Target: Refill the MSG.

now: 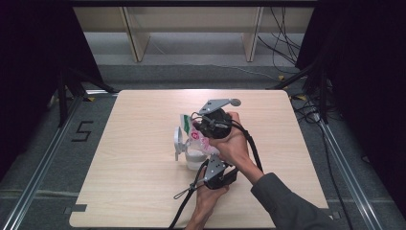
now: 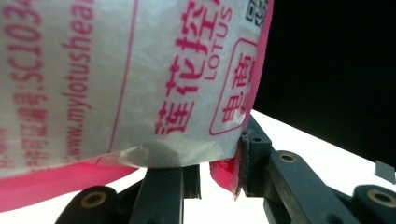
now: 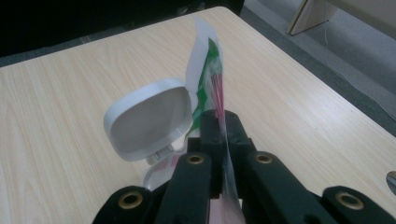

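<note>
Right gripper (image 3: 219, 122) clamped on top edge of pink-white printed plastic refill pouch (image 1: 197, 136); left gripper (image 2: 219, 161) clamped on its bottom. Keep pouch mouth over clear container w/ flipped-open white lid (image 3: 148, 117), tilt slow.

Pink-printed bag (image 2: 116, 88) cut off by top and left edges in left gripper view; leftmost print blurred. Lower edge of bag hidden behind left gripper (image 2: 219, 177) jaws. Container (image 1: 195, 159) largely covered in high view by bag and right gripper (image 1: 203, 129); contents cannot tell. Container body hidden in right gripper view behind open lid (image 3: 149, 119) and jaws. Bag's lower part lost between pressed-together jaws there. Forearms cut off by bottom edge in high view.
</note>
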{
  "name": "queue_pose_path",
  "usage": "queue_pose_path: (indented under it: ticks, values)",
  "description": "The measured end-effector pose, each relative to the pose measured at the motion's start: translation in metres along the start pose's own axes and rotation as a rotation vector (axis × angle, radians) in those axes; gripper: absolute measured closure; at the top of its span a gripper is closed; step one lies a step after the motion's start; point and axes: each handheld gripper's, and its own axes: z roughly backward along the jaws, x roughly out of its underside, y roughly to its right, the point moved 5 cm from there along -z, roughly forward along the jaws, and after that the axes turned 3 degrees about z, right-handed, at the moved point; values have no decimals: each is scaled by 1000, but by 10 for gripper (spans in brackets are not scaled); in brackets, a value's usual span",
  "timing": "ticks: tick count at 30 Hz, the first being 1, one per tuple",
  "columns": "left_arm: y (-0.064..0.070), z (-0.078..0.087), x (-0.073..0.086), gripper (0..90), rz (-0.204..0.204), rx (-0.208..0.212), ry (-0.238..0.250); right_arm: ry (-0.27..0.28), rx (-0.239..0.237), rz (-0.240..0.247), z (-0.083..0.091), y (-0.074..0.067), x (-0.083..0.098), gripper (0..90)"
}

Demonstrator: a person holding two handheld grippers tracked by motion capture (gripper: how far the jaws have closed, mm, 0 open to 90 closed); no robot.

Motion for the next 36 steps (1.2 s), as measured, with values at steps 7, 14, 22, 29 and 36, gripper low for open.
queue_pose_path:
  ticks: [7, 14, 22, 29, 36]
  values:
    - [0, 0, 0, 735, 0, -2, -4, -2, 7, -18, 1, 0, 0, 900]
    - [0, -1, 0, 735, 1, -2, -4, 10, 6, -4, 0, 2, 0, 900]
    - [0, -1, 0, 735, 0, 9, 9, 5, 14, 8, -1, 0, 0, 900]
    - [0, -1, 0, 735, -2, 11, 4, 8, 4, -13, 1, 1, 0, 900]
    - [0, 0, 0, 736, -13, -7, -5, 26, 10, -12, 2, 2, -1, 900]
